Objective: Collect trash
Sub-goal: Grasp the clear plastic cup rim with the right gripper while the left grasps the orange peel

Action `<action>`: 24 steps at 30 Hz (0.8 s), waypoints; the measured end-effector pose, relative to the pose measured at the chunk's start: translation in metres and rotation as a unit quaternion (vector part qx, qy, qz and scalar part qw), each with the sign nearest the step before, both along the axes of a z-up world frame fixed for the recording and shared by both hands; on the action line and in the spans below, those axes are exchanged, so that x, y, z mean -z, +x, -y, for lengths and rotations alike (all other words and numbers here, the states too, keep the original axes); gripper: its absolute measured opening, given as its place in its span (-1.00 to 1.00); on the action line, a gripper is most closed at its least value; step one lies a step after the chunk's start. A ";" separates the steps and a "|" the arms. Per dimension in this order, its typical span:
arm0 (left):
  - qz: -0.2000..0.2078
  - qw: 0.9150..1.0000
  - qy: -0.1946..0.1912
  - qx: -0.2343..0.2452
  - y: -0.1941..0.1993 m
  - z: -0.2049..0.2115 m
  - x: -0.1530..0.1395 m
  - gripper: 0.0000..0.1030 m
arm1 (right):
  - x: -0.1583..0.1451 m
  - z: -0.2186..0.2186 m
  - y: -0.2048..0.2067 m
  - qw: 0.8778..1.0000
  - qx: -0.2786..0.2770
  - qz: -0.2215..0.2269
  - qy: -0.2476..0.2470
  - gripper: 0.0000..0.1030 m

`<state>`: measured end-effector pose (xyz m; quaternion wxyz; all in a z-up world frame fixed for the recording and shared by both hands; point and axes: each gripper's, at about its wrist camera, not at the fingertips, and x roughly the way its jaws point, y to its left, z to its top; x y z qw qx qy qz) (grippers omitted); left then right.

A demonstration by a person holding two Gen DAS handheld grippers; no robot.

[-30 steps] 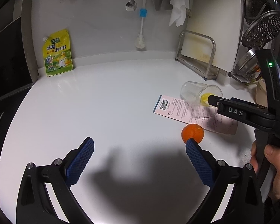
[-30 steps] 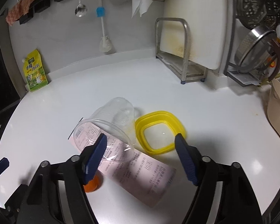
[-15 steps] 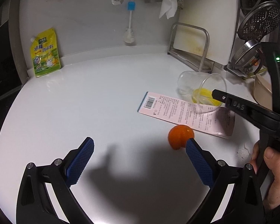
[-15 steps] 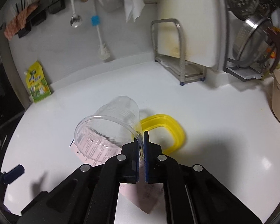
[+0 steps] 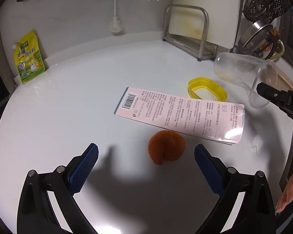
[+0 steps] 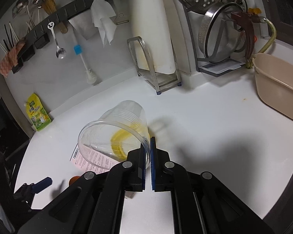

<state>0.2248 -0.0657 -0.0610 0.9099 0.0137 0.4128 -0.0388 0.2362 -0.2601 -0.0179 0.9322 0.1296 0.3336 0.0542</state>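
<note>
My right gripper (image 6: pixel 148 146) is shut on the rim of a clear plastic cup (image 6: pixel 115 126), which hangs tilted above the white counter; the left wrist view shows the same cup (image 5: pixel 242 72) at the right, pinched by the black right gripper (image 5: pixel 260 88). An orange peel (image 5: pixel 166 148) lies on the counter between the blue pads of my open left gripper (image 5: pixel 146 159), not touched by them. Behind it lies a pink printed card (image 5: pixel 179 113) with a barcode, and past that a yellow ring lid (image 5: pixel 207 90).
A beige tub (image 6: pixel 279 85) stands at the right of the counter. A metal rack with a cutting board (image 6: pixel 156 74), a colander rack (image 6: pixel 220 37) and a yellow-green pouch (image 5: pixel 28 58) line the back wall. A hand (image 5: pixel 291 187) shows at the right edge.
My right gripper closed on the cup's rim and lifted it off the card, uncovering the yellow lid. My left gripper moved toward the orange peel, which now sits between its pads.
</note>
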 end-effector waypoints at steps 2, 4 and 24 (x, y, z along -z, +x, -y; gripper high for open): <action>-0.003 1.000 0.004 0.003 0.002 0.004 0.001 0.88 | 0.000 0.000 0.000 1.000 -0.002 0.001 0.001 -0.92; -0.004 1.000 0.012 0.004 0.005 0.008 0.001 0.87 | -0.001 -0.001 -0.001 1.000 -0.004 0.002 0.000 -0.92; -0.015 0.999 -0.046 0.025 0.000 -0.005 0.002 -0.54 | 0.000 -0.002 -0.007 1.000 -0.004 0.006 -0.006 -0.92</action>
